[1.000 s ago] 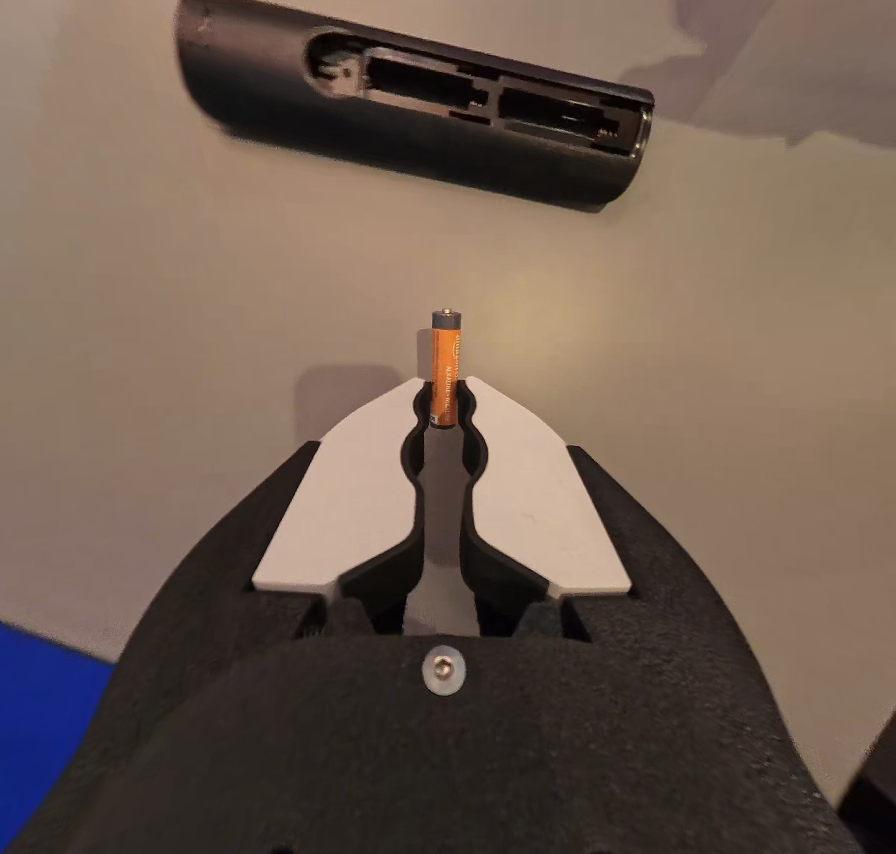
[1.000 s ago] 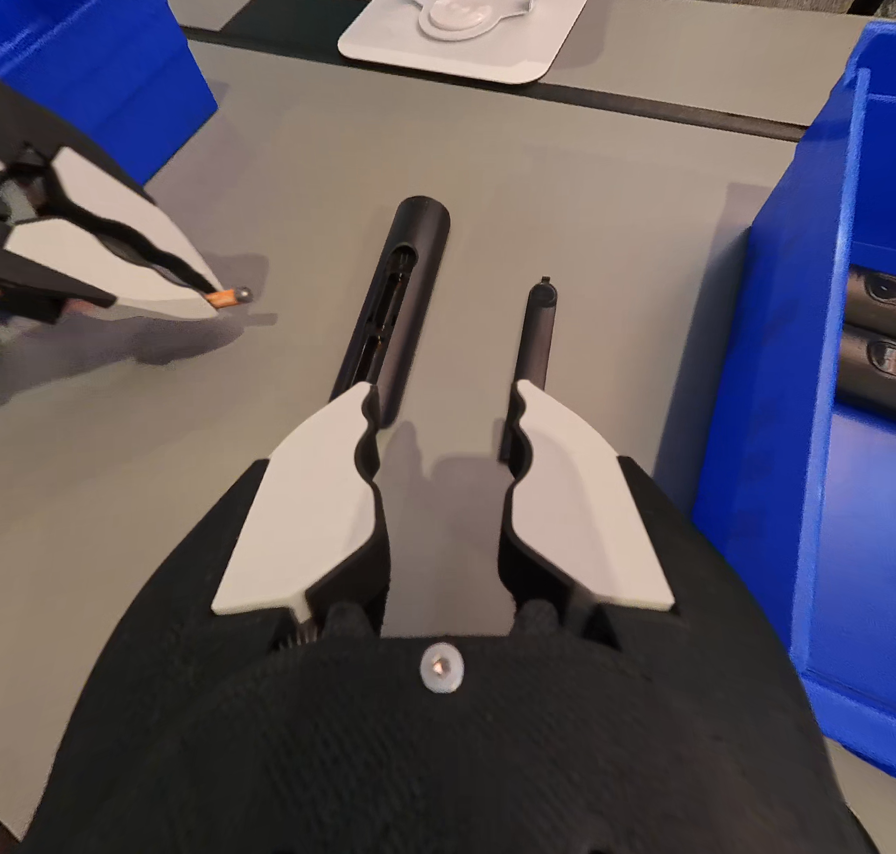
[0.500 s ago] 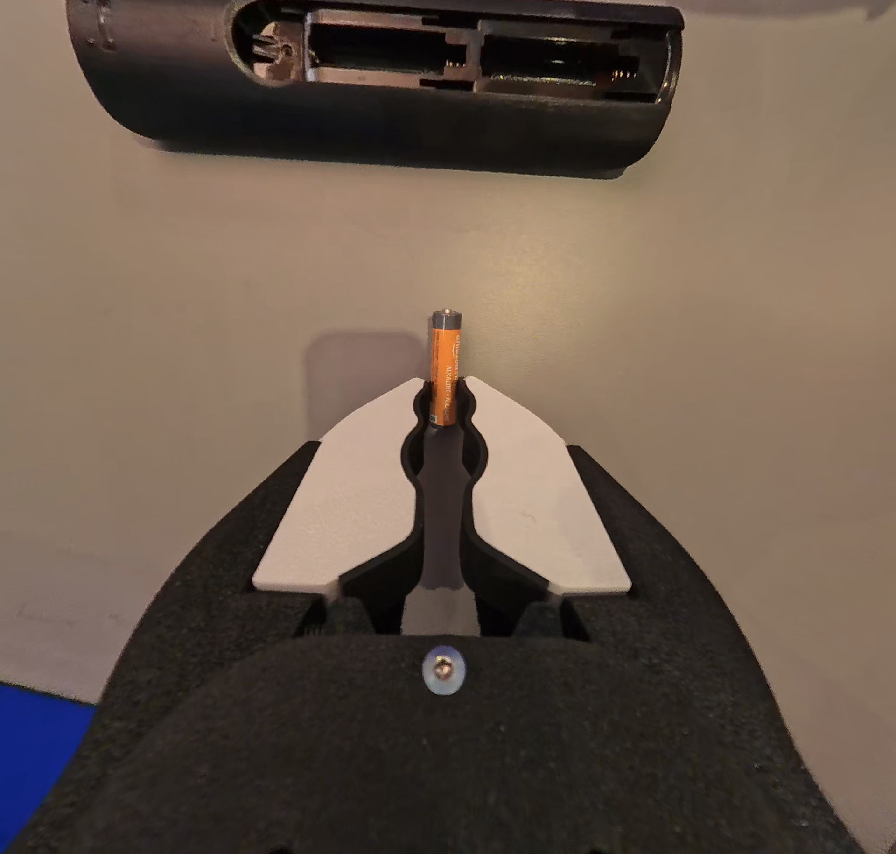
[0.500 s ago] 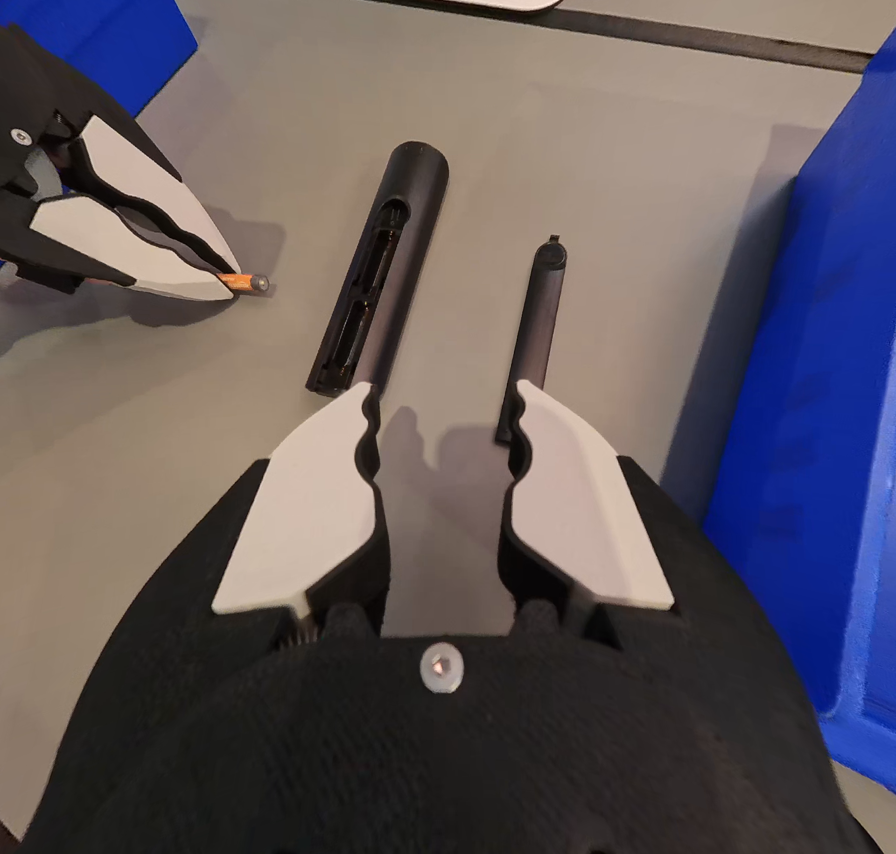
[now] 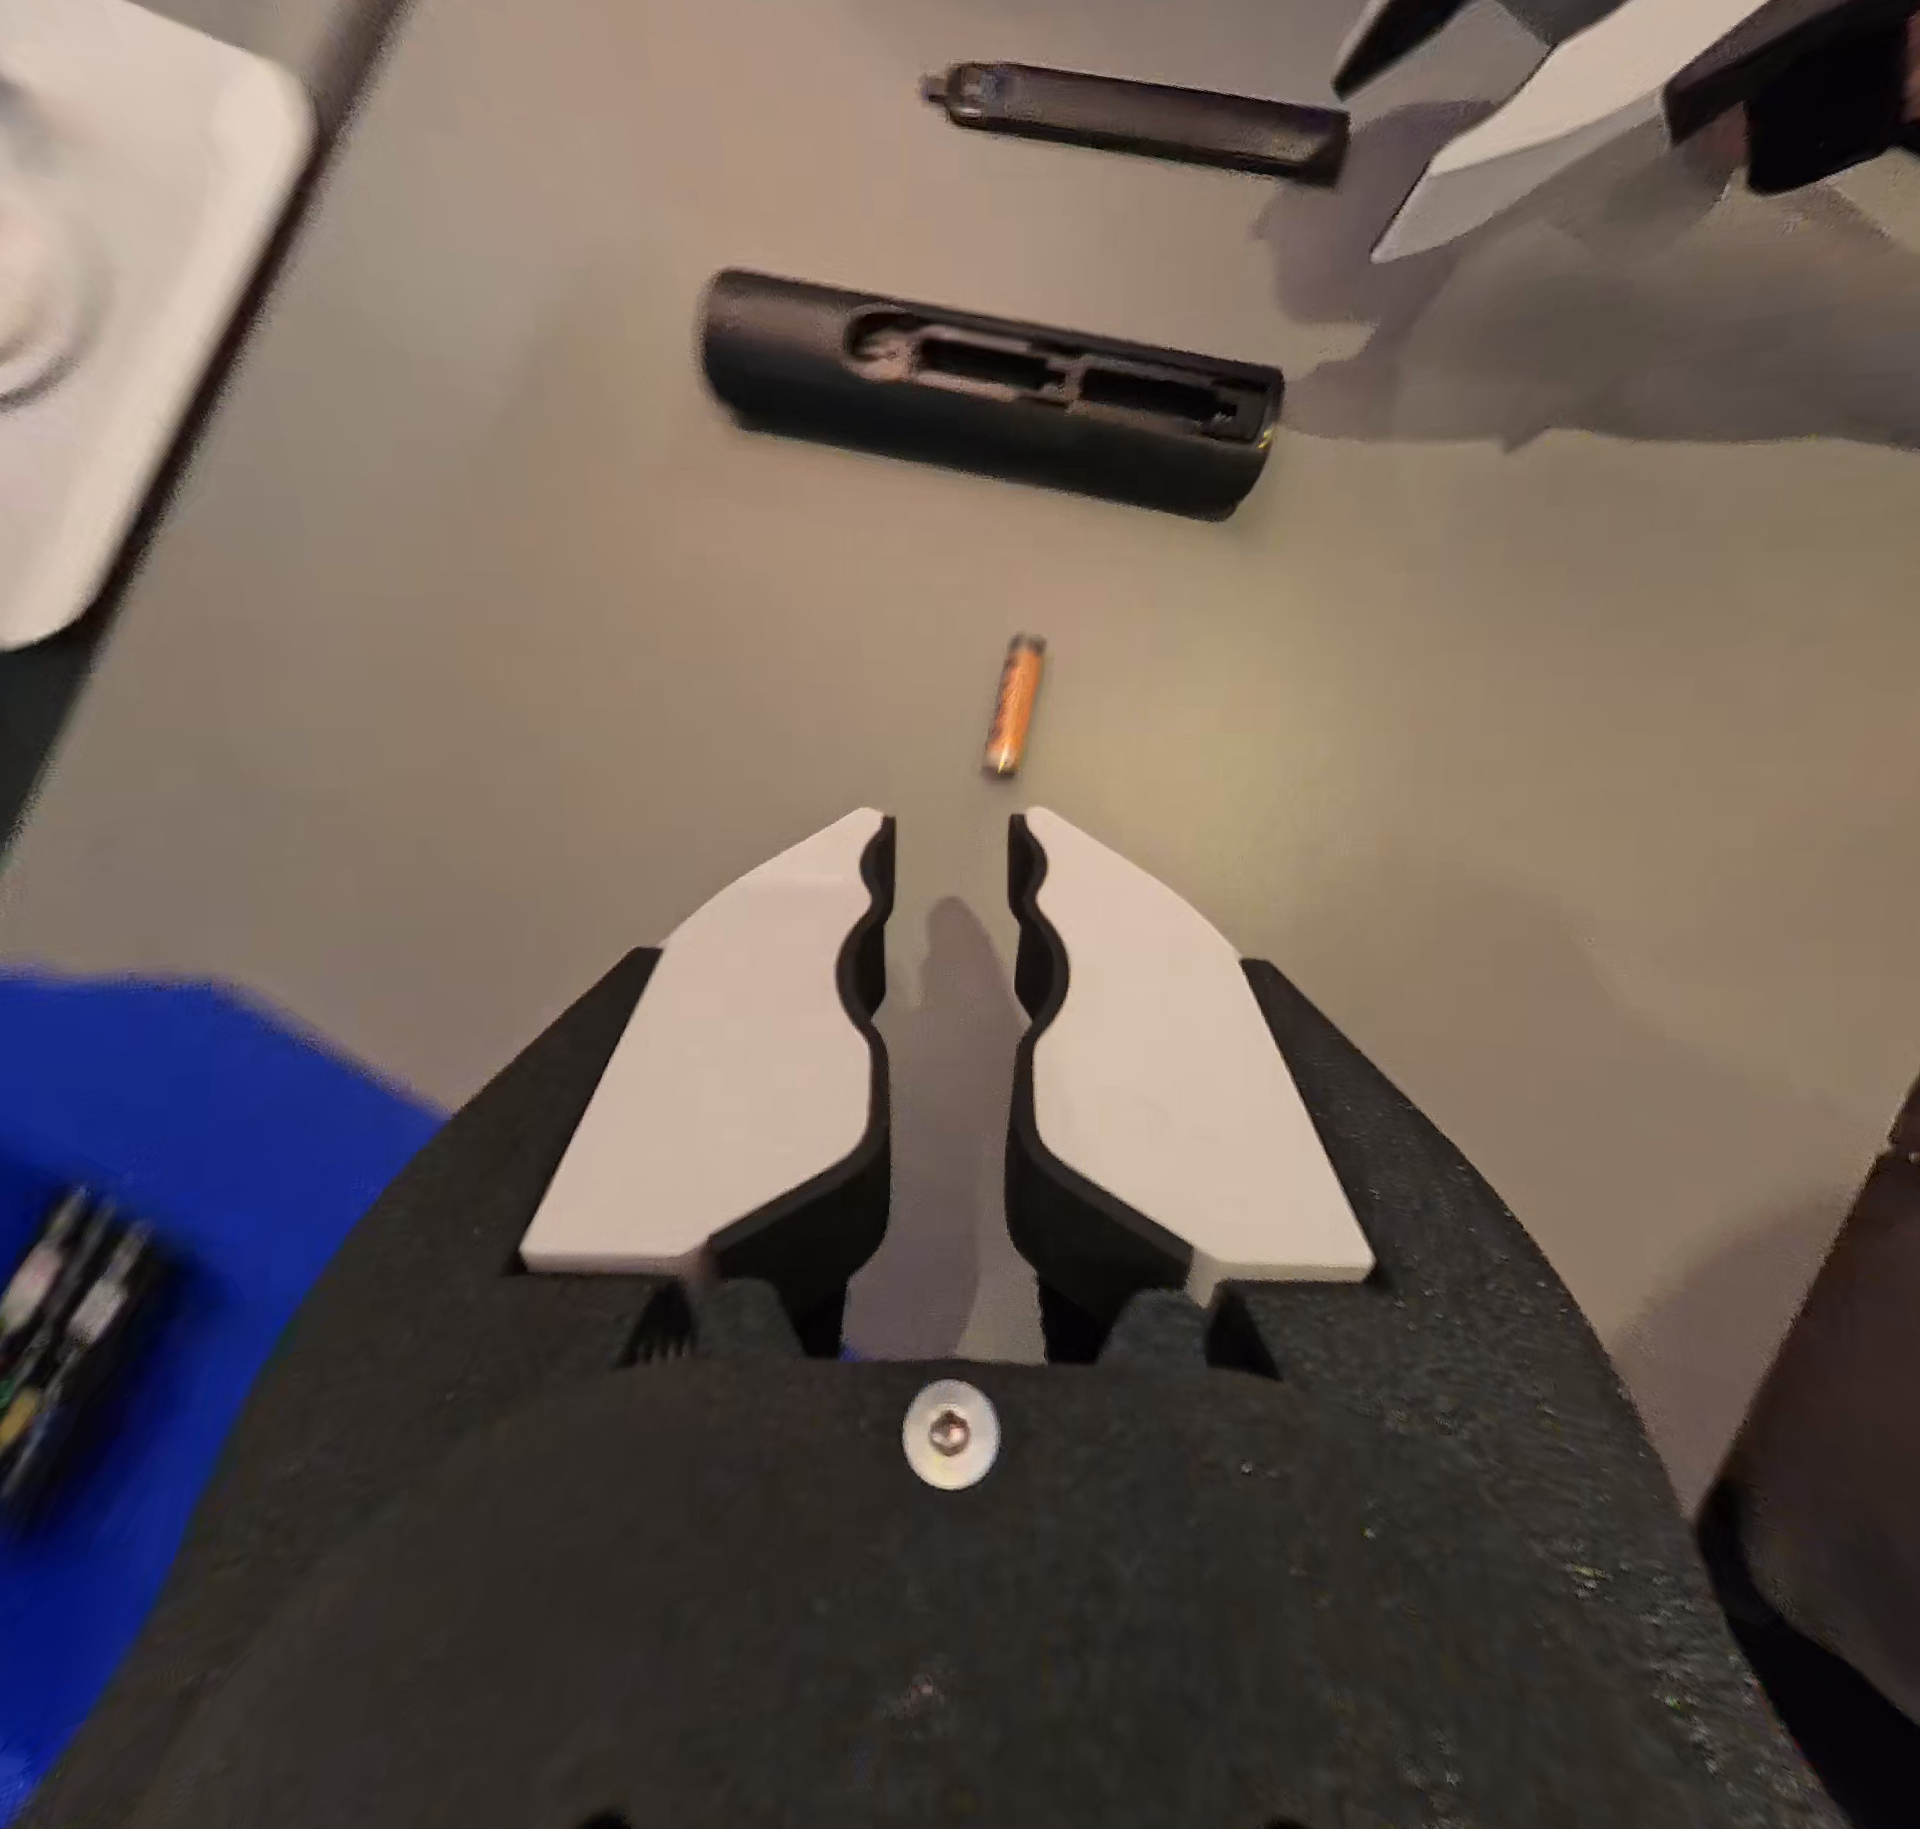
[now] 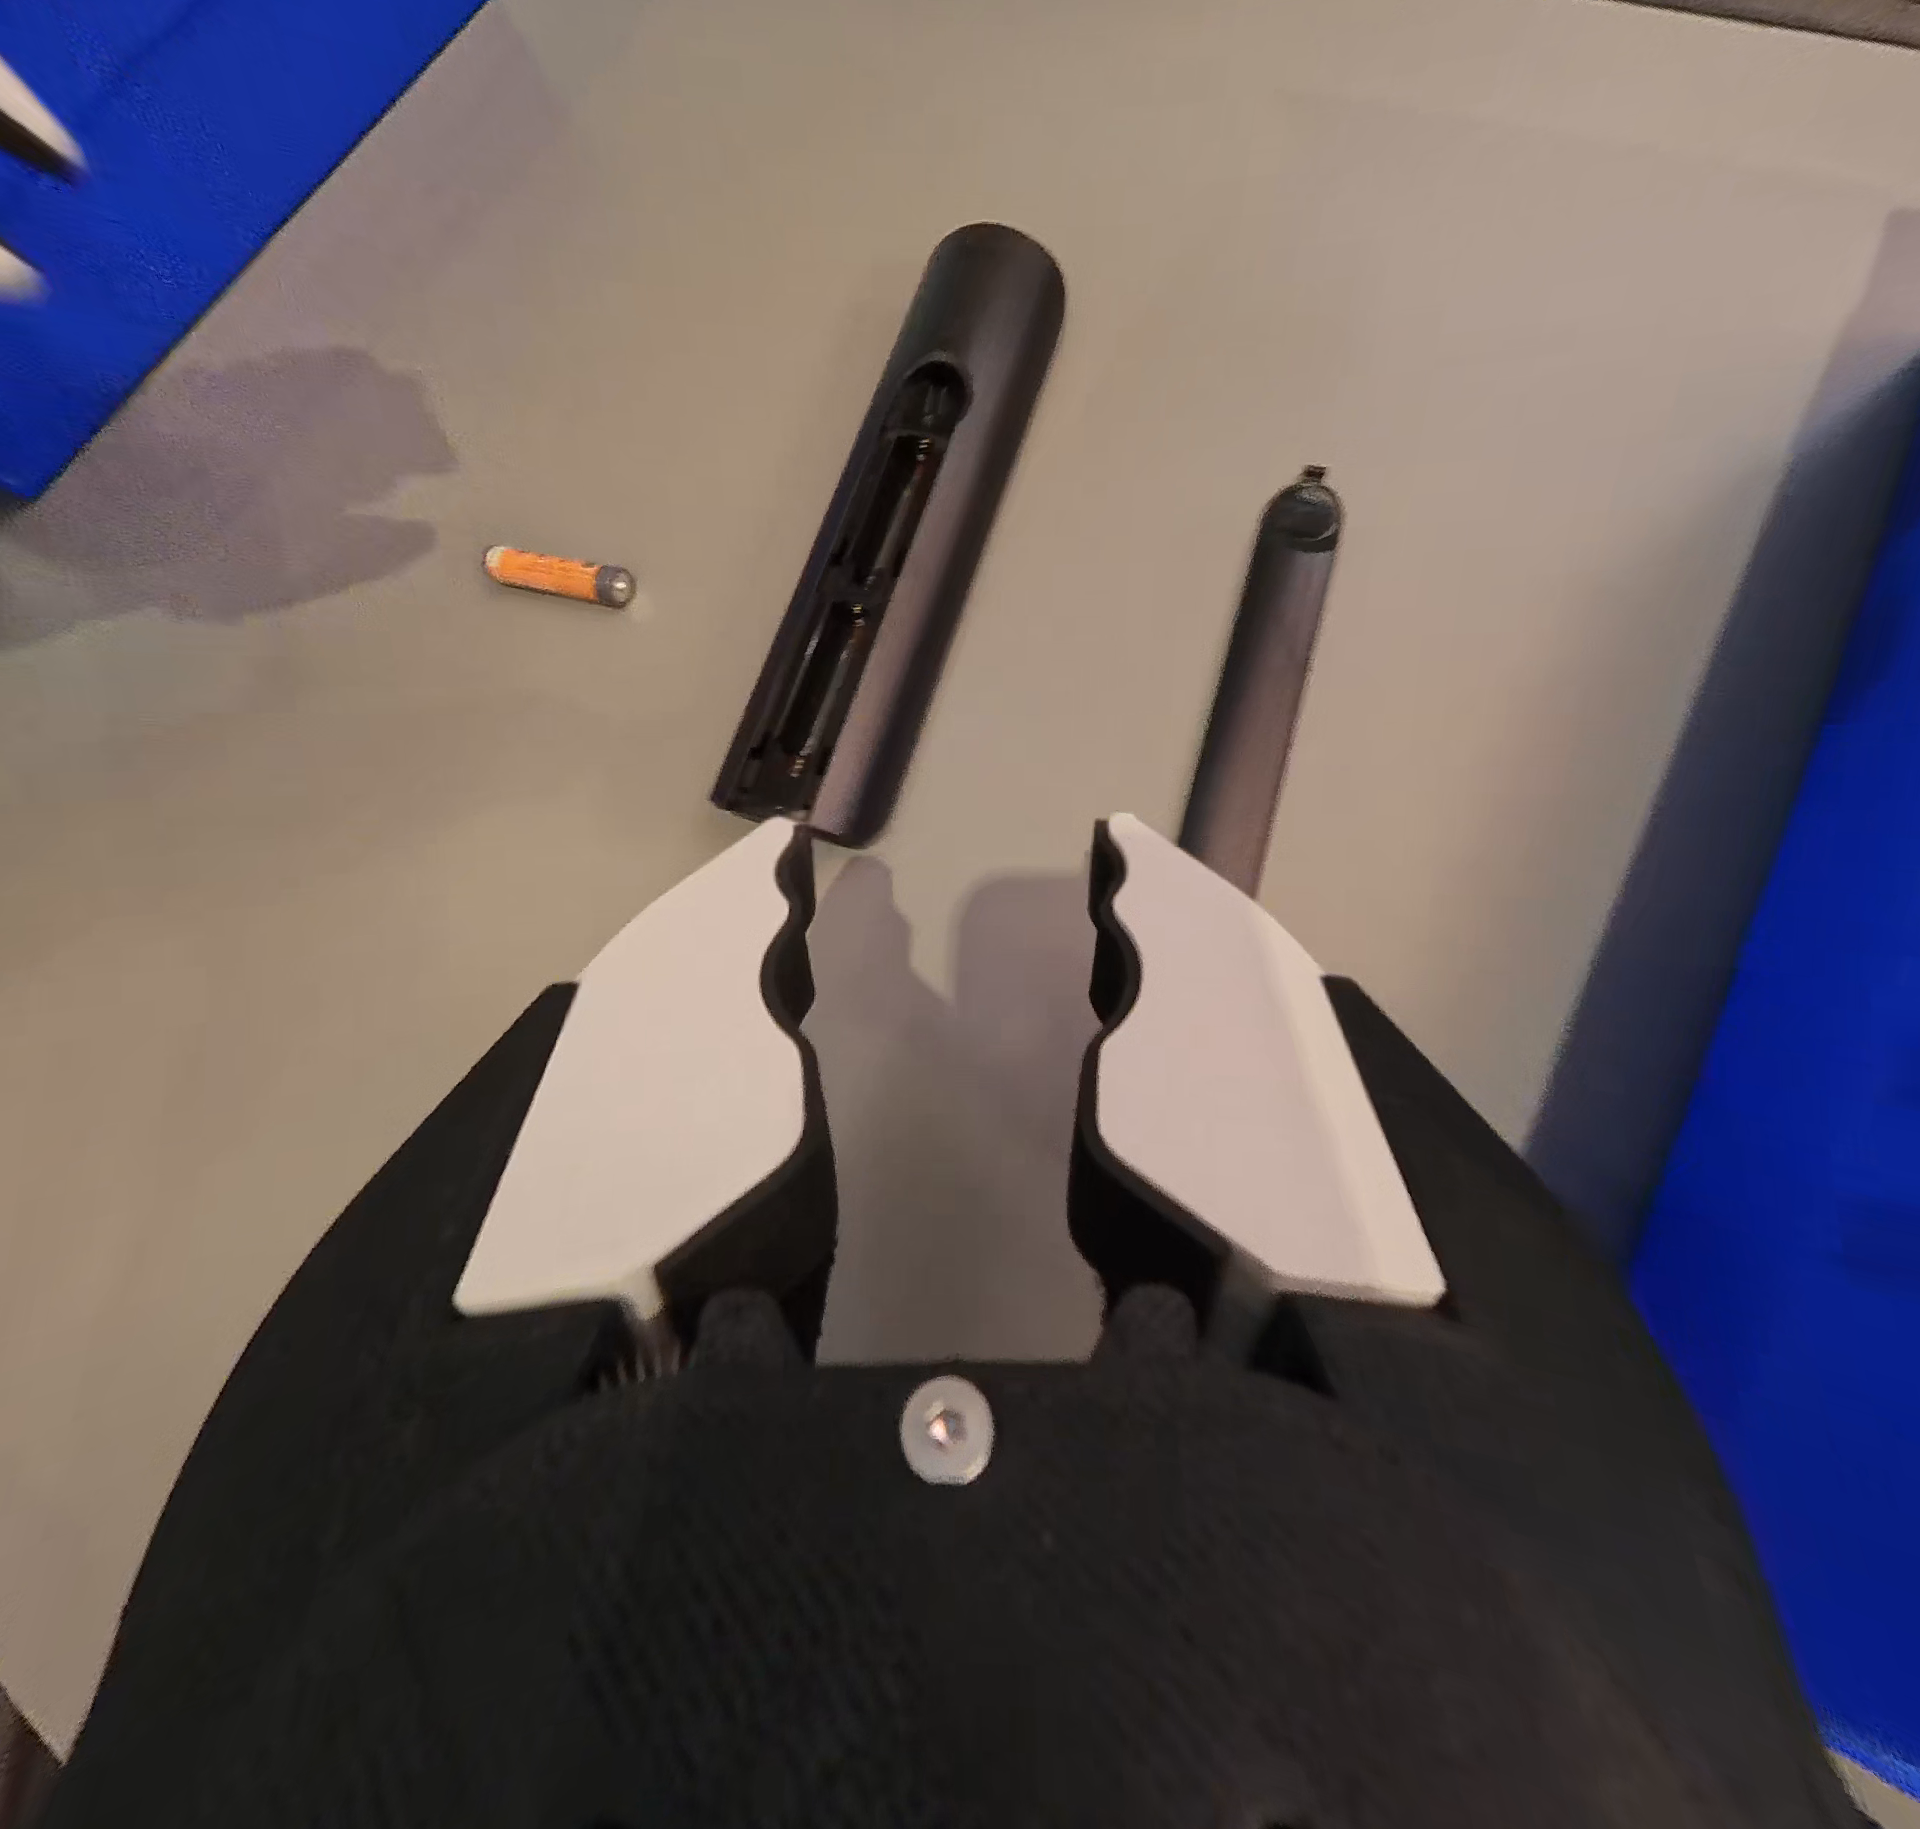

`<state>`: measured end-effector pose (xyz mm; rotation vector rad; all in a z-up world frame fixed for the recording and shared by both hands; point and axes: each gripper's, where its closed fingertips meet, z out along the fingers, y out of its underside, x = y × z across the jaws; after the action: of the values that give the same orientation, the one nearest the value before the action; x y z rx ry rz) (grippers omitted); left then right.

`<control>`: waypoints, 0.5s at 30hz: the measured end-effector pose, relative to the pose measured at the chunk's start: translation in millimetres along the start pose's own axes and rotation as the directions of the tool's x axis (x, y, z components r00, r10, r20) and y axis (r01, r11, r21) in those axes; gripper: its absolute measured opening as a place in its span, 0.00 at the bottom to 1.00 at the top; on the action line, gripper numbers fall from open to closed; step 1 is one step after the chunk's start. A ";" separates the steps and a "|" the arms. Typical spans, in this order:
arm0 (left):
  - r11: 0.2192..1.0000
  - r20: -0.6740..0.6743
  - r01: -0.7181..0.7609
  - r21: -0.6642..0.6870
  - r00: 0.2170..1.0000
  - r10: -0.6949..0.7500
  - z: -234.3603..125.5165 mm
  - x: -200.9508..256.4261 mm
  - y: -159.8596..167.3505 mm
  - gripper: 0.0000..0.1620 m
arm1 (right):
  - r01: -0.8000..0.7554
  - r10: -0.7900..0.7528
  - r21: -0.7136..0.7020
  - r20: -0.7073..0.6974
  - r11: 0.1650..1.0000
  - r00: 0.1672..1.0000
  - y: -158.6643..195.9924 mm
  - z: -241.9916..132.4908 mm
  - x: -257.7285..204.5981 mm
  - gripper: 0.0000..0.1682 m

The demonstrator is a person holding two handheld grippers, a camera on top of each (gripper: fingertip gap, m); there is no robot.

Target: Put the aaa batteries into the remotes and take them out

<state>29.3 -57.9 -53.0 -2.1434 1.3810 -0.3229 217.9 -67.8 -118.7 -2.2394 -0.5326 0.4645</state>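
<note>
Battery [image 5: 1013, 707] lay loose on the grey table [image 5: 520, 636], just ahead of the left gripper [image 5: 945, 821], whose jaws stood narrowly apart and held nothing. Beyond the battery, crosswise to that claw, lay the black remote [image 5: 987, 397] with its compartment uncovered and both slots empty. Farther off, past the remote, the slim battery cover [image 5: 1138, 122] lay parallel to it. Right gripper [image 6: 948, 829] stood with its jaws wide and empty, its left fingertip close to the near end of the remote [image 6: 894, 543], while the cover [image 6: 1262, 678] ran forward beside the right fingertip. From that claw the battery [image 6: 558, 576] lay ahead and well to the left, apart from the remote. A blue bin [image 6: 187, 138] sat at the far left.
</note>
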 end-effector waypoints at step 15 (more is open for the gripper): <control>0.833 0.083 0.552 -0.023 0.832 -0.549 -49.5 -78.1 170.7 0.10 | 0.311 -0.280 -0.112 0.228 0.944 0.932 23.3 63.6 -112.8 0.30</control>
<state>-158.2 -57.2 -103.5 -2.5370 0.7008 -0.4268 97.1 -101.2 -158.7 -2.2073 -1.0293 0.5201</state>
